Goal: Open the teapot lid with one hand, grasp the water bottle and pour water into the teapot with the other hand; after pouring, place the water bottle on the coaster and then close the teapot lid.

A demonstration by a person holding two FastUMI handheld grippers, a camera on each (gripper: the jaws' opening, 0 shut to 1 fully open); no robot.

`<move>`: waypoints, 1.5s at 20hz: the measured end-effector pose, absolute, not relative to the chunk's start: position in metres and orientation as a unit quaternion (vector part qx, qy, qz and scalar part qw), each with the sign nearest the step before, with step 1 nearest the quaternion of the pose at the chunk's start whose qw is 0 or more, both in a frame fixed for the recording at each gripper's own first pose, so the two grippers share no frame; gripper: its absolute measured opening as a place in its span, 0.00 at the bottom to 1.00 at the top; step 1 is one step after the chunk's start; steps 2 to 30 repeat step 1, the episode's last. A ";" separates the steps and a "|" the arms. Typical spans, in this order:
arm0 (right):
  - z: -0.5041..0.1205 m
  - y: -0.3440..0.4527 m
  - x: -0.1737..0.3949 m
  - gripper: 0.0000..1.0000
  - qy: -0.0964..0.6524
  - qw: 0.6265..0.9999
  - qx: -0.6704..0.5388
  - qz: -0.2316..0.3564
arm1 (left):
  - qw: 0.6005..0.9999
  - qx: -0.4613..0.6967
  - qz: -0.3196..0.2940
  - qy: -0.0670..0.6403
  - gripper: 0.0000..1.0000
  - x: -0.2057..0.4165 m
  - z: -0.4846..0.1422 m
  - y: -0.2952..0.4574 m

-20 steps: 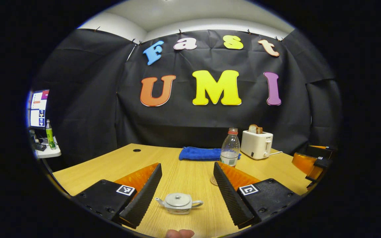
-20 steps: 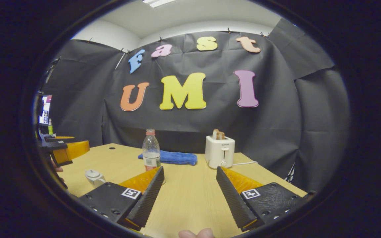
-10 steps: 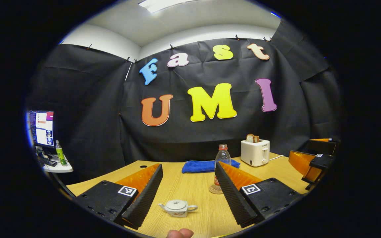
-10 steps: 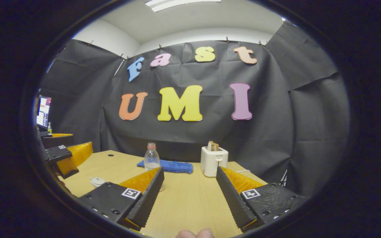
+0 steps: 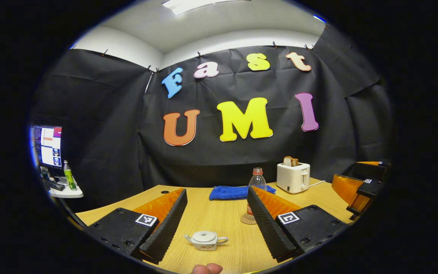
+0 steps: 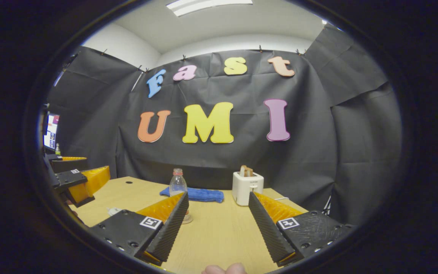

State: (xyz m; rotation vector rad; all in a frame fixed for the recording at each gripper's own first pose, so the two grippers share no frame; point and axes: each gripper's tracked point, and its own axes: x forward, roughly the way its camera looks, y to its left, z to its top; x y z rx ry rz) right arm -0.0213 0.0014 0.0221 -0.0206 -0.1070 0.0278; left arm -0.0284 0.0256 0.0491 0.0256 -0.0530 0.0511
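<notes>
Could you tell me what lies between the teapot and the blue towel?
Only bare table: the left gripper view shows nothing between teapot and blue towel.

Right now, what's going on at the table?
Nothing is held. Both the left gripper and the right gripper hang open above the table. The teapot sits with its lid on, and the water bottle stands upright on the coaster.
</notes>
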 end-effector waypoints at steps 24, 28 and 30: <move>0.022 0.003 -0.020 0.94 -0.052 0.998 -0.011 0.015 | 0.999 0.012 0.029 -0.023 0.99 -0.028 0.047 0.028; 0.022 0.003 -0.020 0.94 -0.052 0.998 -0.011 0.015 | 0.999 0.012 0.029 -0.023 0.99 -0.028 0.047 0.028; 0.022 0.003 -0.020 0.94 -0.052 0.998 -0.011 0.015 | 0.999 0.012 0.029 -0.023 0.99 -0.028 0.047 0.028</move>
